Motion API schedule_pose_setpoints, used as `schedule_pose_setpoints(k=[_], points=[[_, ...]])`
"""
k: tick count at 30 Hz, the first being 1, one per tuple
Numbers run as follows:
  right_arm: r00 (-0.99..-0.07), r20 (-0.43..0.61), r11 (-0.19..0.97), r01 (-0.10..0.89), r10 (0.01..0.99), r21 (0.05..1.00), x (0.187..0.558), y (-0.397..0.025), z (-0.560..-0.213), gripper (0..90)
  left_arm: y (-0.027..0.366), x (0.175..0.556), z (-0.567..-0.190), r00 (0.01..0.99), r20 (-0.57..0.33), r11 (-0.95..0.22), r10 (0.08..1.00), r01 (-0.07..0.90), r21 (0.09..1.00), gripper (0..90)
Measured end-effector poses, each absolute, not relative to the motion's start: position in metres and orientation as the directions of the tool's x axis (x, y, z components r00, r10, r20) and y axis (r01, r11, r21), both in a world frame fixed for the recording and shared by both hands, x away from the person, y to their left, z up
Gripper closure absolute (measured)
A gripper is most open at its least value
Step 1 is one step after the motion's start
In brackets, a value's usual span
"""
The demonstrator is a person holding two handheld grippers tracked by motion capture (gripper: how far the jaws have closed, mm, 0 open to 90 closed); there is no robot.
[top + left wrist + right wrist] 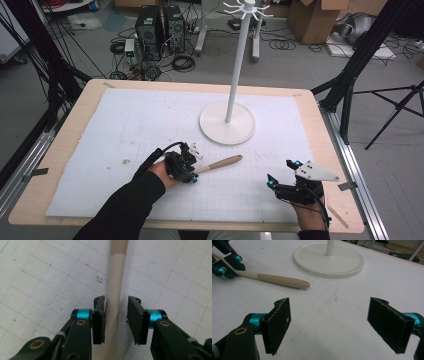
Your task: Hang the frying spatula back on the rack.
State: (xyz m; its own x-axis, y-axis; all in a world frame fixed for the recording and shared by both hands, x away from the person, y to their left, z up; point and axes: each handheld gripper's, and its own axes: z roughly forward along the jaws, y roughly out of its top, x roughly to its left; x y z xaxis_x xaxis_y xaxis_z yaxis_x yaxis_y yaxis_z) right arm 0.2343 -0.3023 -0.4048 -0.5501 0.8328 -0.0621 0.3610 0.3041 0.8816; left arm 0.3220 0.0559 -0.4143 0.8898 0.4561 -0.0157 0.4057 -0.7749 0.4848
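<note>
Left gripper straddling spoon handle, right gripper idle.

Left jaws sit either side of the spoon, which lies flat on the mat mid-table; one pad looks in contact, gap on the other side, so not clamped. Judgement: centre the handle, close square, lift level so it doesn't pivot. Stand just beyond the spoon's tip; its base is the nearest obstacle. Right jaws wide apart, holding nothing, well clear.

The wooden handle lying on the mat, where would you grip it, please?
Grip the wooden handle on its slim pale shaft, from above, jaws across its width. It lies flat, and the left gripper already straddles that thin part; the other end is thicker and rounded.
</note>
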Motion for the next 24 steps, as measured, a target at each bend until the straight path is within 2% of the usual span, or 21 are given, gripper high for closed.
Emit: schedule_pose_setpoints(k=[4,8,15,17,18,24], points=[[-0.552,-0.065,0.308,0.360,0.831,0.880,0.2345,-0.3021,-0.4049,17.7,0.0561,0.3220,-0.4143,0.889,-0.014,-0.774,0.457,0.405,0.487,67.7],[-0.553,-0.061,0.308,0.366,0.831,0.878,0.2345,-0.3024,-0.4053,17.6,0.0570,0.3223,-0.4139,0.891,-0.015,-0.776,0.454,0.404,0.485,73.5],[-0.556,-0.060,0.311,0.370,0.829,0.875,0.2351,-0.3019,-0.4058,17.7,0.0548,0.3207,-0.4147,0.892,0.009,-0.780,0.451,0.389,0.491,71.4],[-0.557,-0.054,0.309,0.375,0.829,0.874,0.2350,-0.3013,-0.4059,17.7,0.0543,0.3217,-0.4149,0.885,0.020,-0.777,0.465,0.397,0.489,64.2],[-0.558,-0.053,0.310,0.377,0.828,0.873,0.2349,-0.3012,-0.4060,17.7,0.0544,0.3223,-0.4151,0.886,0.017,-0.776,0.463,0.396,0.490,63.9],[-0.561,-0.052,0.311,0.378,0.826,0.872,0.2361,-0.3005,-0.4066,17.7,0.0525,0.3217,-0.4158,0.894,0.008,-0.776,0.448,0.385,0.499,68.8]])
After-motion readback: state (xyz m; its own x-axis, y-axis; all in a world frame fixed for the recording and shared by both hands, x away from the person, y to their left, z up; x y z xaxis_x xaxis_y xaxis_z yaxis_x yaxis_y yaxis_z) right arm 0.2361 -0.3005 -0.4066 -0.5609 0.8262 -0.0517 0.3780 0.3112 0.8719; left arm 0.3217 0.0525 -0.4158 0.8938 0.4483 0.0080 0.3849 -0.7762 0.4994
